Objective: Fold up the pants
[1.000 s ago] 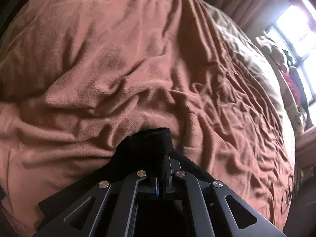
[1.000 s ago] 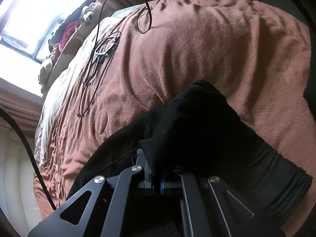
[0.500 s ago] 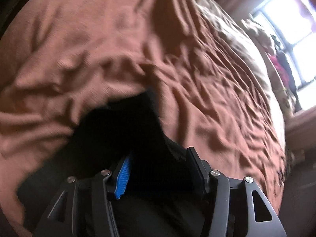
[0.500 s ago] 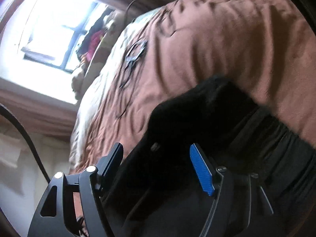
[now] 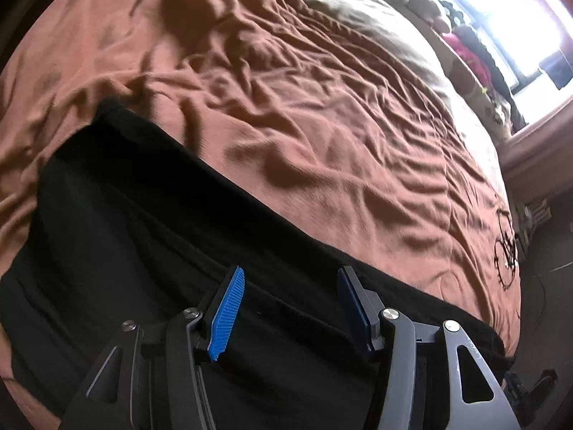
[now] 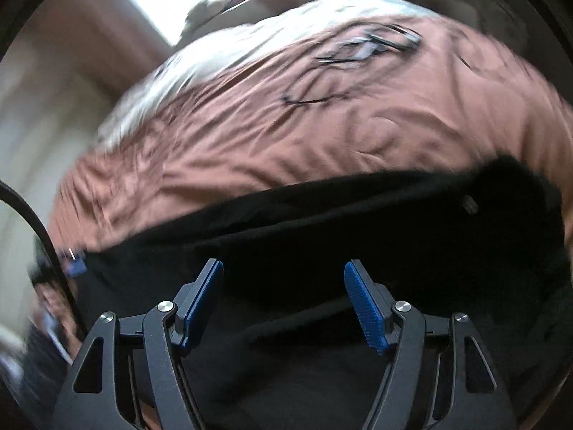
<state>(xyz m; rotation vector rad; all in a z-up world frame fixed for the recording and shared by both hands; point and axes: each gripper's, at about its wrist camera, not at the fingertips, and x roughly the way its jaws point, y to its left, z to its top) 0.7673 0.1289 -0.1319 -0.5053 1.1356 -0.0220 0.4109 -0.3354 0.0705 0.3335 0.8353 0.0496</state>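
Rumpled brown bed (image 5: 322, 114), black pants (image 5: 150, 236), cable (image 6: 322, 96)

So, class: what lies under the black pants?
The pants lie on a wrinkled brown blanket that shows all around them. Whatever is directly beneath the pants or the blanket is covered.

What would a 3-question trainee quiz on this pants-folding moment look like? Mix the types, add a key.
1. True or false: the left gripper is clamped on the black pants.
2. Multiple choice: the pants lie on A) a wooden floor, B) a brown blanket, C) a glass table.
3. Fill in: the thin black cable on the blanket lies ____ the pants, not touching them.

Key:
1. False; its jaws stand apart above the cloth, as do those of the right gripper.
2. B.
3. Beyond.
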